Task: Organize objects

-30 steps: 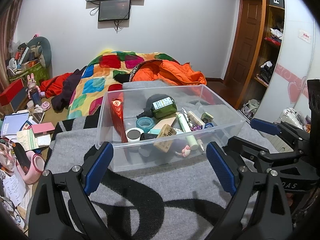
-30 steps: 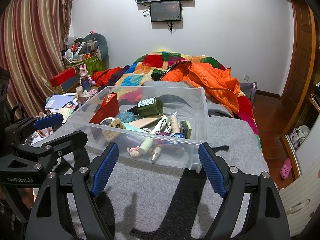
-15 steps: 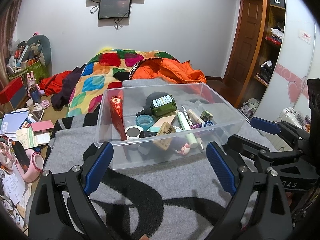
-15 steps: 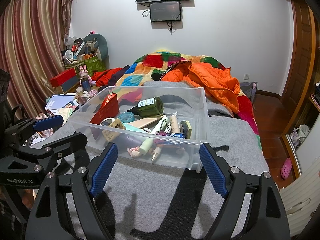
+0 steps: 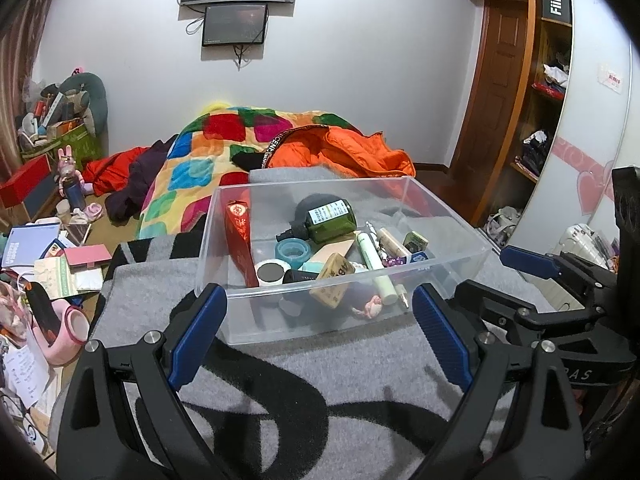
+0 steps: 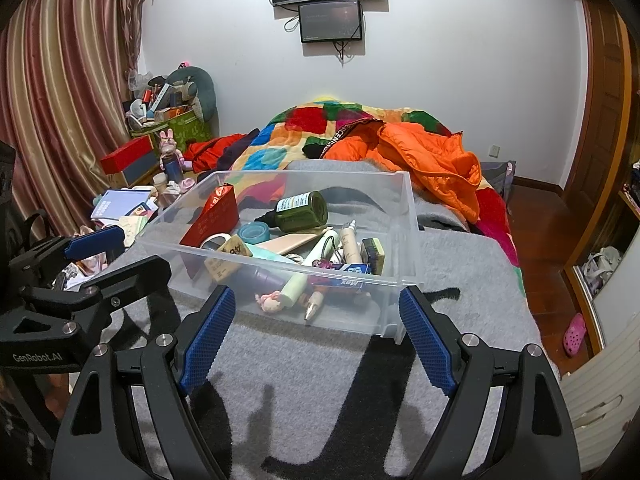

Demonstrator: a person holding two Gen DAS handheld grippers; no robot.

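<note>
A: Where is the clear plastic bin (image 5: 280, 320) sitting?

B: It is resting on the grey blanket (image 5: 320, 380) that is covering the near end of the bed, just ahead of both grippers. Behind it, a patchwork quilt (image 5: 192, 168) and an orange jacket (image 5: 352, 152) are lying further up the bed.

A: What is lying inside the bin?

B: A green bottle (image 5: 328, 220) is lying on its side toward the back. A red carton (image 5: 240, 240) is leaning against the left wall. A teal tape roll (image 5: 294, 249) is sitting near the middle, with a tan box (image 5: 334, 280) tilting just in front of it. A pale green tube (image 5: 374, 264) is stretching toward the front wall, and a small pink figure (image 5: 370, 307) is lying at the front beside the tube's end.

A: How are the grippers standing?

B: The left gripper (image 5: 320, 332) is hovering above the blanket with its blue pads (image 5: 196, 336) spread wide and nothing between them. The right gripper (image 6: 316, 332) is doing the same, its jaws parted wide and empty, with the bin's near wall showing between the fingers. Neither one is touching the bin.

A: Is each gripper showing in the other's view?

B: Yes, the right one is appearing at the right edge of the left wrist view, and the left one at the left edge of the right wrist view.
</note>
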